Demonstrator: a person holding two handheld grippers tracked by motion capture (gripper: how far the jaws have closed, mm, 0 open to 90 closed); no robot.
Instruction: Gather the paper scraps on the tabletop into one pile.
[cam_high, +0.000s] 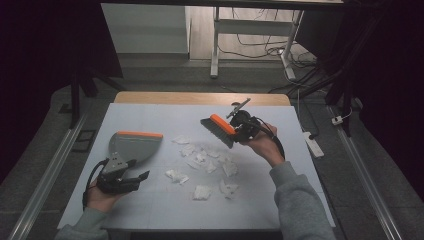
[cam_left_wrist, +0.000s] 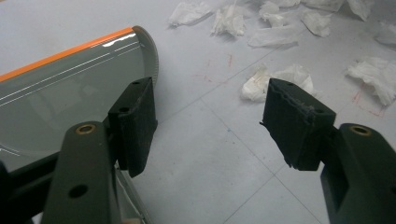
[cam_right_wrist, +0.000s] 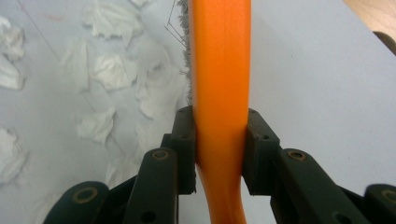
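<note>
A brush (cam_high: 219, 129) with an orange back (cam_right_wrist: 219, 70) and grey bristles hangs tilted above the white table cover (cam_high: 150, 112); my right gripper (cam_high: 236, 131) (cam_right_wrist: 219, 149) is shut on its orange handle. Several crumpled white paper scraps (cam_high: 205, 161) (cam_right_wrist: 112, 70) (cam_left_wrist: 275, 81) lie scattered below and in front of it. At the left lies a grey dustpan (cam_high: 132, 145) (cam_left_wrist: 60, 88) with an orange lip. My left gripper (cam_high: 136, 170) (cam_left_wrist: 210, 126) hovers at its near side, open, one jaw over the pan's edge, the other over bare table.
The table's wooden far edge (cam_high: 200, 97) shows beyond the cover. A white power strip (cam_high: 314, 142) lies on the floor at the right. Desk legs and cables (cam_high: 250, 45) stand farther back. Metal rails (cam_high: 50, 165) run along both sides.
</note>
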